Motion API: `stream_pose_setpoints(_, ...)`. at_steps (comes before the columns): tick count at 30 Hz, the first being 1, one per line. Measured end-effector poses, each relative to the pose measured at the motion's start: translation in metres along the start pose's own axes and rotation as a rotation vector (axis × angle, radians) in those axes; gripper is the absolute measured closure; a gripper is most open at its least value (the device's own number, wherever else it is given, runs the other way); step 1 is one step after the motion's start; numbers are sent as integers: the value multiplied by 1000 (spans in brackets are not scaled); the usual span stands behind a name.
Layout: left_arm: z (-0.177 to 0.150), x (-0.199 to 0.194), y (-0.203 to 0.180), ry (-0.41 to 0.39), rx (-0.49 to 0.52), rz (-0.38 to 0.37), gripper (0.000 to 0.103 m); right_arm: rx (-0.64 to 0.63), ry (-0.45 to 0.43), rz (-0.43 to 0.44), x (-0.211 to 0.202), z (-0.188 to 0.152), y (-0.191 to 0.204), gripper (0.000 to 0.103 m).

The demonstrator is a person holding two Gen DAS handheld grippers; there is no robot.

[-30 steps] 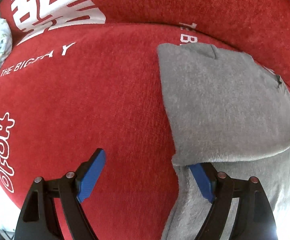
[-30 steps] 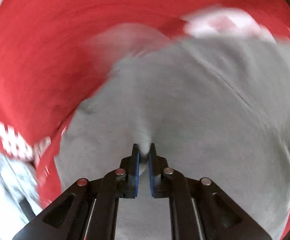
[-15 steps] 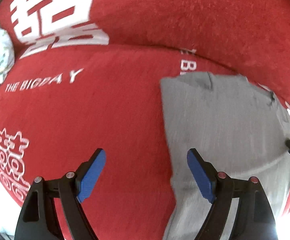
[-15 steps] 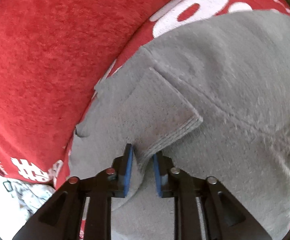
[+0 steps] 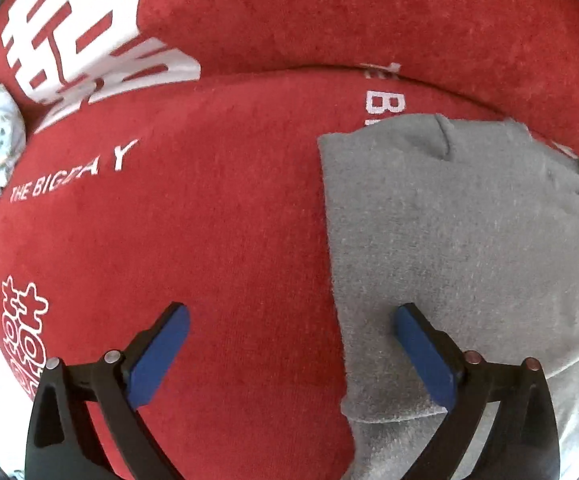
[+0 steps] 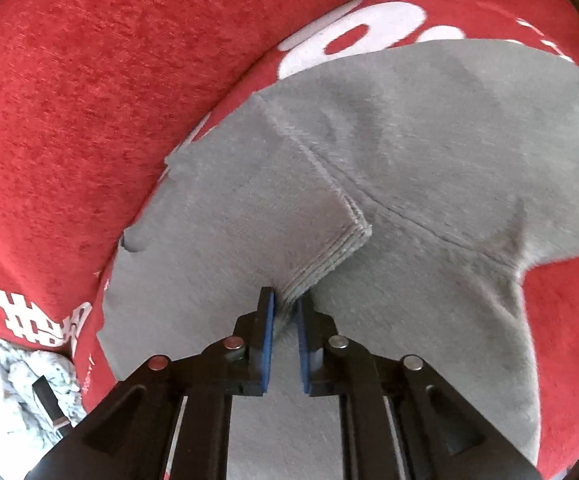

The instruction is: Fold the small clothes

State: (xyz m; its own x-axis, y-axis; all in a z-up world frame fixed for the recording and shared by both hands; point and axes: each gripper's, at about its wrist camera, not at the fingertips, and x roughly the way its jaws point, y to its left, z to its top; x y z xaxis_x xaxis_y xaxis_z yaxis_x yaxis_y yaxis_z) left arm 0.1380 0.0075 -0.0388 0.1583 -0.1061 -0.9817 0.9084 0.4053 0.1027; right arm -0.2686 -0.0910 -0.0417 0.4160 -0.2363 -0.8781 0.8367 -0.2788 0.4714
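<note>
Left gripper (image 5: pixel 291 354) hangs wide apart above the red cover (image 5: pixel 209 240). Its jaws have just been opening and nothing sits between the blue pads, only red plush and the left edge of the grey garment (image 5: pixel 449 240). Its right finger (image 5: pixel 425 360) is over that edge; whether it touches the cloth, I can't tell. The garment lies flat on the red cover at the right of this view, a folded layer on top with its hem near the gripper.

Over on the right wrist view, the right gripper (image 6: pixel 285 312) is narrow, its jaws just easing apart a little, with the ribbed cuff of a folded-in sleeve (image 6: pixel 329 256) still caught between the pads. The grey garment (image 6: pixel 429 152) spreads away from it across the red cover (image 6: pixel 89 100). White lettering shows on the red, and a pale patterned cloth (image 6: pixel 21 392) sits at the near left corner.
</note>
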Motion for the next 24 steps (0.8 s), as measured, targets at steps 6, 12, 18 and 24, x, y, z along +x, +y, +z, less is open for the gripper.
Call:
stream_pose_setpoints(6,-13,-33,-11,-50,100,-15,0,34,31,-21,-24,-25,-22,62)
stream_pose_setpoints(12,-34,-55,-38,-3,191,-85,0,65,47,-9,-45,-59,-31,52)
stream_pose_setpoints(18,-56,-77,-72,7,247,-116,0,67,56,11,-64,-92,-34,43)
stream_pose_setpoints(24,-68,-83,-100,24,313,-144,0,97,67,16,-70,-111,-45,41)
